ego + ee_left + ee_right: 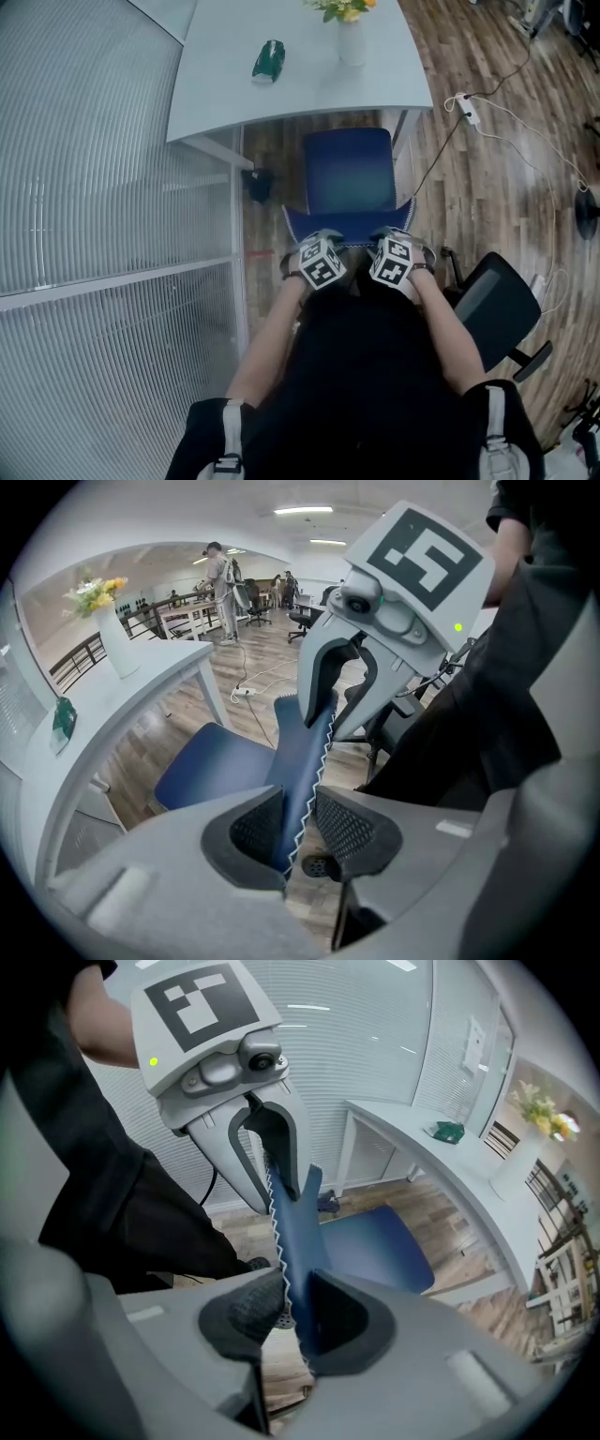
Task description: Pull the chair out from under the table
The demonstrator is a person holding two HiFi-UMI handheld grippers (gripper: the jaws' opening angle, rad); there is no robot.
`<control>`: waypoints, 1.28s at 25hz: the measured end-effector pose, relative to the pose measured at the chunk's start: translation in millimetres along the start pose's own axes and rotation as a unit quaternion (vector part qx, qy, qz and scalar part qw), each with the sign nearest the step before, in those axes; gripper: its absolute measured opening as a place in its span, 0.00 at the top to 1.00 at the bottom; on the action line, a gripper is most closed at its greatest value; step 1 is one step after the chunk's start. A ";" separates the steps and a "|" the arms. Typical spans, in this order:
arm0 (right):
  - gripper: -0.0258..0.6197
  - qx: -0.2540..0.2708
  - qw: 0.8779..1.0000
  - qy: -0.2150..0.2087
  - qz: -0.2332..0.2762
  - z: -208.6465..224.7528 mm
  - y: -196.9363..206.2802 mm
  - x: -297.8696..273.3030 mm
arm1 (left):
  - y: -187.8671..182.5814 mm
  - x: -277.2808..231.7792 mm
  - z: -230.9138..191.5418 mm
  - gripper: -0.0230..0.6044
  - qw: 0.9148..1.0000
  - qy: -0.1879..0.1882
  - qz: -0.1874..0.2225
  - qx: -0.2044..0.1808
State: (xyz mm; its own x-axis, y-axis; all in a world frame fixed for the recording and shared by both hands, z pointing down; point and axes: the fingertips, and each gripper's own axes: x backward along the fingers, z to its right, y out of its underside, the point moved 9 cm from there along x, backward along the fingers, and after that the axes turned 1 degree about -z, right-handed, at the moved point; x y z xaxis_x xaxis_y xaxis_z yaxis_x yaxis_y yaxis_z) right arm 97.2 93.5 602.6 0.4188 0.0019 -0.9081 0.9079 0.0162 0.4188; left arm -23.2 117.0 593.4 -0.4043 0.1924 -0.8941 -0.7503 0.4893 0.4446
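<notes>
The left gripper (325, 240) and right gripper (392, 238) hold the chair (349, 173) by its back's top edge, at the seat's 7 and 5 o'clock, probably so the pull runs straight. Both pairs of jaws are clamped on that edge (thin, hence the narrow gap). The chair stands at the table's (281, 94) 6 o'clock, mostly out.

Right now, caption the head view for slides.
Left tool and right tool clamp the blue chair by its backrest, seat nearly clear of the table.
</notes>
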 end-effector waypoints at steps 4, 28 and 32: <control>0.81 -0.014 1.000 0.000 -0.002 -17.3 -2.1 1.5 | 7.0 4.5 11.2 0.78 1.000 0.010 -0.006 -0.007; 0.80 -0.038 0.999 -0.007 -0.018 -74.7 17.4 12.9 | 15.7 8.5 63.2 0.80 0.996 0.088 -0.019 -0.002; 0.80 -0.030 0.999 -0.011 -0.022 -72.9 19.2 12.3 | 13.9 6.2 63.1 0.80 0.996 0.093 -0.017 0.001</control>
State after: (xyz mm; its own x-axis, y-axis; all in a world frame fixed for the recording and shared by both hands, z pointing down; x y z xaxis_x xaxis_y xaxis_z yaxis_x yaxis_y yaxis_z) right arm 118.7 166.8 599.0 0.3786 -0.0226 -0.9253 0.9235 0.0754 0.3761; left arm -3.2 178.7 590.6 -0.4677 0.0152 -0.8837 -0.7650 0.4939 0.4134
